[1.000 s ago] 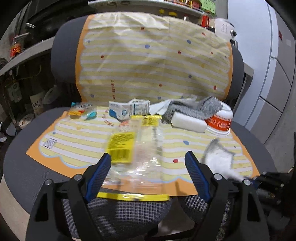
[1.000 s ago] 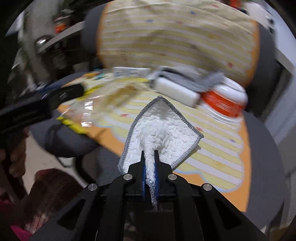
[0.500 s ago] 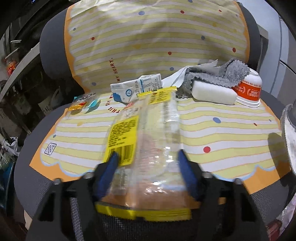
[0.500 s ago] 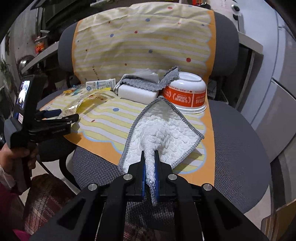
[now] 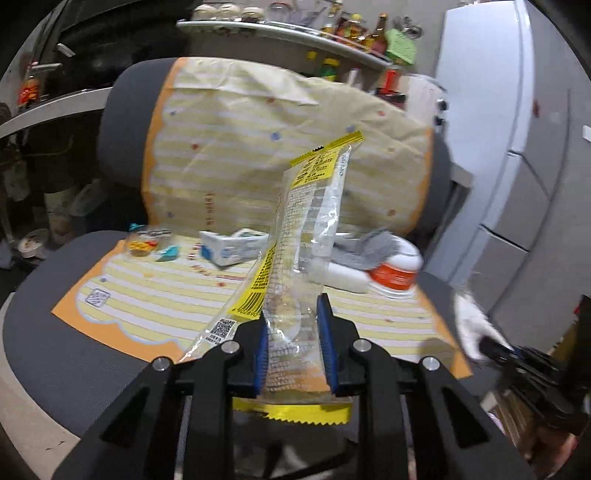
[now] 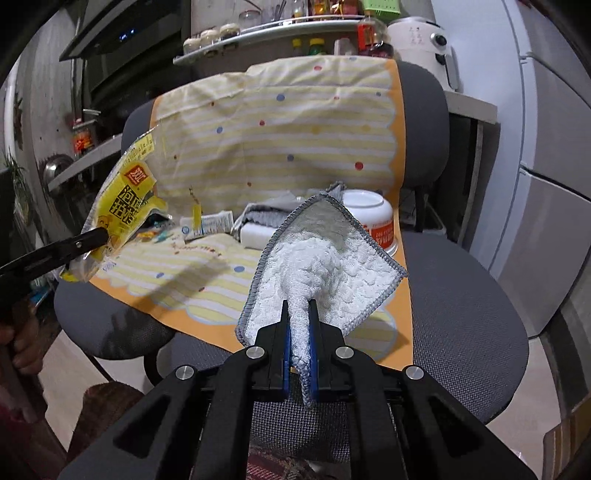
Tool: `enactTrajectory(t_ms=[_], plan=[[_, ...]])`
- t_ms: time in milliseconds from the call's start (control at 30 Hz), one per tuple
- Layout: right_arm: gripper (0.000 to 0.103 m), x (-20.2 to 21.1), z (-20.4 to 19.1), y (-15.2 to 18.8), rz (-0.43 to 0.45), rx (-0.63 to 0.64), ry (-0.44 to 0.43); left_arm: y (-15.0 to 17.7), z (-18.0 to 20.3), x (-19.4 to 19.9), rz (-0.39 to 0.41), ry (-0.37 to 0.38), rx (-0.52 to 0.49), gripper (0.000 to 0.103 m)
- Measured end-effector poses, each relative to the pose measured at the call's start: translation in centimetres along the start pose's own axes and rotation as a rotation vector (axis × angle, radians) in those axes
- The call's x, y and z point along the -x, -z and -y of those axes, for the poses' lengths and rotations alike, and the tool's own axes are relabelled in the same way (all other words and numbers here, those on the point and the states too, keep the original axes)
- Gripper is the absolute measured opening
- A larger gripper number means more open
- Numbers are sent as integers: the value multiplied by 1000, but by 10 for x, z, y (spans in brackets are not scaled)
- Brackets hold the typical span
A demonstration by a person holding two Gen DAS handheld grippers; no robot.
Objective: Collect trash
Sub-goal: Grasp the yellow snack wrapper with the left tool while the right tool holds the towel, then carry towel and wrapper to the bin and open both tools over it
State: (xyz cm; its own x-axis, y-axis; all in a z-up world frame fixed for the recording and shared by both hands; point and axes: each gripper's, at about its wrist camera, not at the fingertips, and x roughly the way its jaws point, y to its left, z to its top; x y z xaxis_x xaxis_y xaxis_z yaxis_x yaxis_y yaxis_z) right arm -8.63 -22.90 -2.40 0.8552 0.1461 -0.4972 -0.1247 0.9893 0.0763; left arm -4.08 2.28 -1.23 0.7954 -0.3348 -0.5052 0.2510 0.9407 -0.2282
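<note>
Chair [image 6: 461, 295] draped with striped mat [image 6: 280, 122] | my left gripper [image 5: 293, 347] clamps clear yellow wrapper [image 5: 310, 229], lifted off seat | my right gripper [image 6: 299, 339] pinches white cloth [image 6: 325, 266] above mat edge

— What do you see beyond the job itself?
— I see a grey office chair [image 6: 461, 295] draped with a yellow striped dotted mat [image 6: 295, 125].
— And behind it?
— A curved shelf [image 6: 280, 29] of bottles and jars, and a white appliance [image 6: 424, 40] beside grey cabinet doors [image 6: 546, 177].
</note>
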Motion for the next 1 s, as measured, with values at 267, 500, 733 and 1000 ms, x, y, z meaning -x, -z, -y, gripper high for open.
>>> enactTrajectory(t_ms=[267,500,733,1000], plan=[[9,32,18,14,38,-32,84,32,75,-5,-41,179,-96,22],[9,82,60,57,18,-107,254,63,157,-18,-105,409,-212,22],[13,131,116,120,-38,-242,462,87,225,-22,-158,583,-310,22],[28,127,164,170,-117,-405,517,100,243,-25,-197,593,-347,22]])
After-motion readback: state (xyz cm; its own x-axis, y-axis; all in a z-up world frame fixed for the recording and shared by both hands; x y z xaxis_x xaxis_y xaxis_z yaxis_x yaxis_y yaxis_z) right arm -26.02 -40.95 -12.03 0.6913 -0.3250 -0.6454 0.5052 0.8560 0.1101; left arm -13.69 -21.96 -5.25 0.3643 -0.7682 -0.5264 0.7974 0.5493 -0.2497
